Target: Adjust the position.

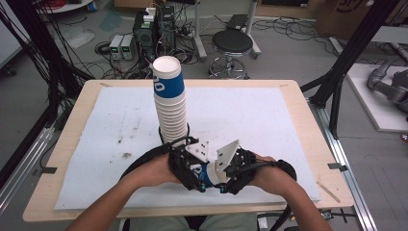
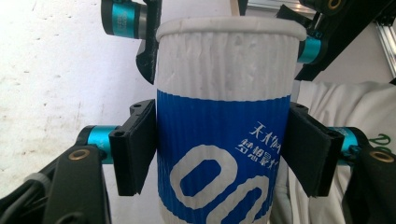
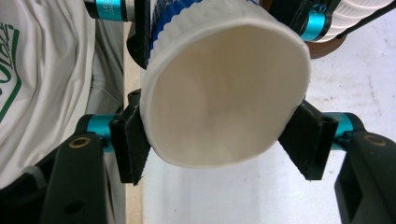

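Note:
One white ribbed paper cup (image 1: 206,173) with a blue band lies on its side between my two grippers, near the table's front edge. My left gripper (image 1: 196,172) is shut on the cup (image 2: 224,140) across its blue band, pads pressed on both sides. My right gripper (image 1: 222,176) is shut on the same cup (image 3: 224,93) at its rim, and the open mouth faces that camera, squeezed slightly oval. A tall stack of matching cups (image 1: 171,103) stands upright just behind the grippers, leaning a little to the left.
A white mat (image 1: 260,120) covers most of the wooden table (image 1: 298,96). The person's forearms come in from the front edge. Black frame posts (image 1: 344,62) rise at the right. A stool (image 1: 232,43) and electronics boxes (image 1: 144,33) stand on the floor beyond.

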Action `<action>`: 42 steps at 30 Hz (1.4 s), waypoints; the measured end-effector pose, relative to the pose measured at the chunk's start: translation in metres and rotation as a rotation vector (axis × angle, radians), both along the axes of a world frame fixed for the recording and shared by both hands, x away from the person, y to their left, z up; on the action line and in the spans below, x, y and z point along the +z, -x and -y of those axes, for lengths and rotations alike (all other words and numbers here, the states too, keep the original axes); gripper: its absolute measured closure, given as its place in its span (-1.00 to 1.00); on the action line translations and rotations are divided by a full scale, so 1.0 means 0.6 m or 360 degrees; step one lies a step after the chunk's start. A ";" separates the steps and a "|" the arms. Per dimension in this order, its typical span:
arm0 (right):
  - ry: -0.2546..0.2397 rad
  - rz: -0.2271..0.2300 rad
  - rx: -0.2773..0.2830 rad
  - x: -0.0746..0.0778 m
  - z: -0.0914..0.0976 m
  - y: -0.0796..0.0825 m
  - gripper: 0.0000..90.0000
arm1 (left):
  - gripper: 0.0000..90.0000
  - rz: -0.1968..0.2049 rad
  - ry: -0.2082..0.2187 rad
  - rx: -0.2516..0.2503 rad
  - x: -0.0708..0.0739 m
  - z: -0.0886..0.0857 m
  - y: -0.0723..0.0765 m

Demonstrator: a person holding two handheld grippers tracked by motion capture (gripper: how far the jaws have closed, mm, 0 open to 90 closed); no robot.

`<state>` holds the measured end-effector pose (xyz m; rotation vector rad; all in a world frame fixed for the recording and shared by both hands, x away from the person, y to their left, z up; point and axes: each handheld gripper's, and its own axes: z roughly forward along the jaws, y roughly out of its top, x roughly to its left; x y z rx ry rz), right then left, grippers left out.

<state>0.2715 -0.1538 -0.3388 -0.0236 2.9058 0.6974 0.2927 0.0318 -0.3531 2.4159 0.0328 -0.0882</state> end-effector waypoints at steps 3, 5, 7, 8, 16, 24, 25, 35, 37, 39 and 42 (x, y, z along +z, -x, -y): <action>0.0012 0.0006 0.0007 0.000 -0.002 0.001 -0.27 | -0.29 0.0007 -0.0008 -0.0008 0.000 0.000 0.001; 0.0016 0.0006 0.0009 0.000 -0.003 0.001 -0.27 | -0.28 0.0023 -0.0015 -0.0016 -0.001 0.001 0.001; 0.0022 0.0009 0.0013 0.000 -0.003 0.001 -0.26 | -0.27 0.0025 0.0006 -0.0005 -0.003 0.000 0.003; 0.0021 0.0009 0.0011 0.000 -0.003 0.001 -0.28 | -0.27 0.0037 0.0031 -0.0001 -0.005 -0.002 0.004; -0.0216 -0.0036 -0.0033 0.002 0.019 -0.006 -0.51 | -0.29 -0.0005 0.0172 0.0057 -0.016 -0.020 0.000; -0.0707 -0.0111 -0.0125 0.015 0.075 -0.006 -0.52 | -0.30 0.0013 0.0497 0.0152 -0.026 -0.062 -0.002; -0.0707 -0.0111 -0.0125 0.015 0.075 -0.006 -0.52 | -0.30 0.0013 0.0497 0.0152 -0.026 -0.062 -0.002; -0.1147 -0.0113 -0.0364 0.015 0.150 -0.003 -0.53 | -0.30 0.0093 0.0879 0.0266 -0.045 -0.097 0.003; -0.1166 -0.0098 -0.0414 0.011 0.160 -0.004 -0.53 | -0.30 0.0090 0.0915 0.0285 -0.048 -0.103 0.002; -0.1172 -0.0094 -0.0454 0.006 0.168 -0.005 -0.53 | -0.30 0.0103 0.0945 0.0282 -0.051 -0.107 0.002; -0.1177 -0.0076 -0.0523 -0.004 0.178 -0.008 -0.53 | -0.30 0.0119 0.1012 0.0281 -0.056 -0.111 0.004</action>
